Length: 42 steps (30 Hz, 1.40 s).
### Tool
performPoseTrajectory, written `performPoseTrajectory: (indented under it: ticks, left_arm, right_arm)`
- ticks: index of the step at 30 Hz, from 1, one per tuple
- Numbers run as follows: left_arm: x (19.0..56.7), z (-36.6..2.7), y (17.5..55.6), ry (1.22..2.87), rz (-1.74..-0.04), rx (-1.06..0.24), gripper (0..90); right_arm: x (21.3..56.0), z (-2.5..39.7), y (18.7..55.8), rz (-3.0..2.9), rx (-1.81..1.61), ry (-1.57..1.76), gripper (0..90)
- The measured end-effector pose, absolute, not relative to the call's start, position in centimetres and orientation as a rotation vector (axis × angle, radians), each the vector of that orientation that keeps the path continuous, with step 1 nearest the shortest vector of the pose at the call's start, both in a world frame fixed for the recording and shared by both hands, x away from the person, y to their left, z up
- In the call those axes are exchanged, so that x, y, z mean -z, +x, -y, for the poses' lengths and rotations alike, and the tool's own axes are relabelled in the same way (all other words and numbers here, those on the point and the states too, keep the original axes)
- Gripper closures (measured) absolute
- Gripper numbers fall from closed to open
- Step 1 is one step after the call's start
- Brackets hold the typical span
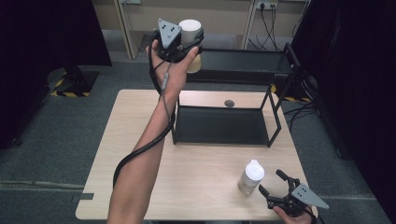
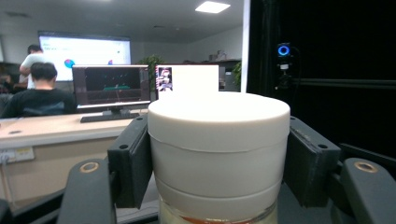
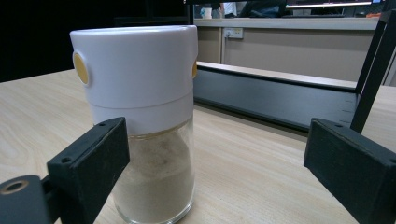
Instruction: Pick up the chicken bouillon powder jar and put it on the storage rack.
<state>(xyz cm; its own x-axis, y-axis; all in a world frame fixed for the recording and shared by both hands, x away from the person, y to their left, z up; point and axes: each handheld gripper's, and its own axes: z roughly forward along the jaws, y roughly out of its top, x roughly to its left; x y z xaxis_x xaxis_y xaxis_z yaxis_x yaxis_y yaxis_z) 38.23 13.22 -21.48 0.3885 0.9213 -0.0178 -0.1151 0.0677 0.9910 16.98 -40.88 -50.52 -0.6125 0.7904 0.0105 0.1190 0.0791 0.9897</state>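
Note:
My left gripper [image 1: 189, 39] is raised high at the back, over the left end of the black rack's top shelf [image 1: 243, 60]. It is shut on a white-capped jar [image 1: 190, 31], its pads [image 2: 133, 161] pressed against the wide white cap [image 2: 218, 144]. A second jar [image 1: 251, 176], glass with a white cap and pale powder inside, stands upright on the table near the front right. My right gripper [image 1: 275, 183] stands open just right of that jar; the jar [image 3: 144, 140] sits by its left finger [image 3: 88, 168], with nothing gripped.
The black two-level rack [image 1: 219, 126] stands on the far half of the wooden table [image 1: 140, 186]. A small dark round object [image 1: 229, 103] lies behind its lower tray. A cable trails down the person's left forearm [image 1: 140, 158].

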Motion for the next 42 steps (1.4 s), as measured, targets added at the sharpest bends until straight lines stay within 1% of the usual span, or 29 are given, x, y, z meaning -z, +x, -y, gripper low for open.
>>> performPoseTrajectory:
  ticks: [8, 17, 27, 35, 36, 38, 39, 42]
  left_arm:
    - [20.9, -12.6, 40.2, 1.281, -0.858, -0.968, 33.4]
    - [20.8, -12.8, 42.2, 1.282, -0.89, -0.948, 33.4]
    - [21.0, -12.7, 43.0, 1.305, -0.908, -0.955, 33.4]
    - [20.8, -13.1, 43.4, 1.307, -0.914, -0.927, 33.0]
    - [20.7, -13.1, 43.4, 1.303, -0.927, -0.91, 31.1]
    - [20.7, -13.0, 43.3, 1.285, -0.941, -0.898, 20.6]
    - [20.7, -12.8, 43.1, 1.286, -0.942, -0.914, 17.7]
    - [20.8, -12.7, 42.6, 1.289, -0.946, -0.931, 13.9]
  right_arm:
    - [50.5, 40.9, 17.0, -1.811, -1.577, 0.897, 7.0]
    - [50.5, 40.9, 17.0, -1.811, -1.577, 0.897, 7.0]
    - [50.5, 40.8, 16.9, -1.811, -1.574, 0.896, 7.0]
    - [50.5, 40.8, 17.0, -1.813, -1.571, 0.896, 7.0]
    - [50.5, 40.8, 17.0, -1.815, -1.569, 0.894, 7.0]
    - [50.5, 40.8, 17.0, -1.815, -1.568, 0.891, 7.0]
    - [50.5, 40.8, 17.0, -1.815, -1.568, 0.89, 6.9]
    - [50.5, 40.8, 16.9, -1.817, -1.565, 0.887, 7.0]
